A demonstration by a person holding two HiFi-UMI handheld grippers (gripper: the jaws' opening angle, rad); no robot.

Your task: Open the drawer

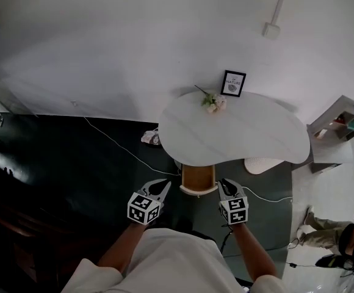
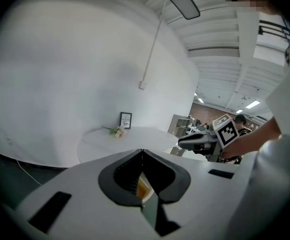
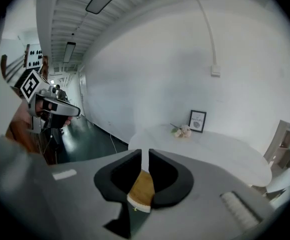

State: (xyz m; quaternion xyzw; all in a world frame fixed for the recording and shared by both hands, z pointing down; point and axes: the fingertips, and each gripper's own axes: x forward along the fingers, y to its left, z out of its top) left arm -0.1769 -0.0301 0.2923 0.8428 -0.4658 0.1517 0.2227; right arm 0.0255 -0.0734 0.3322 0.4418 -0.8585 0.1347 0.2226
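Drawer (image 1: 198, 179) status: open, projecting from under the 6 o'clock edge of the white counter (image 1: 256, 133), with its wooden inside exposed from above in the head view. Left claw (image 1: 162, 187) sits at 8 o'clock from the drawer and right claw (image 1: 226, 187) at 4 o'clock from it. Both are just beside the drawer front, clear of it, and above the dark floor (image 1: 73, 157). Each claw points toward 12 o'clock, at the counter. Left gripper view: the jaws of the left claw (image 2: 142, 153) are together, tips touching, with nothing held. A sliver of the drawer (image 2: 144, 188) shows below and behind them. In the same view the right claw (image 2: 195, 141) appears at 2 o'clock, held by a bare forearm. Right gripper view: the jaws of the right claw (image 3: 145, 154) are narrow, with a thin slit left between the tips and nothing gripped. The drawer (image 3: 141, 186) shows through the lower gap, beyond the jaws and apart from them. The left claw (image 3: 60, 106) appears at 10 o'clock in that view. Counter contents: a small frame (image 1: 233, 83) stands at the 12 o'clock edge against the wall (image 1: 134, 41), and flowers (image 1: 212, 101) lie just beside it at 7 o'clock from the frame. A white cable (image 1: 116, 144) runs across the floor at 9 o'clock from the drawer. A shelf (image 1: 342, 124) stands at 3 o'clock from the counter.
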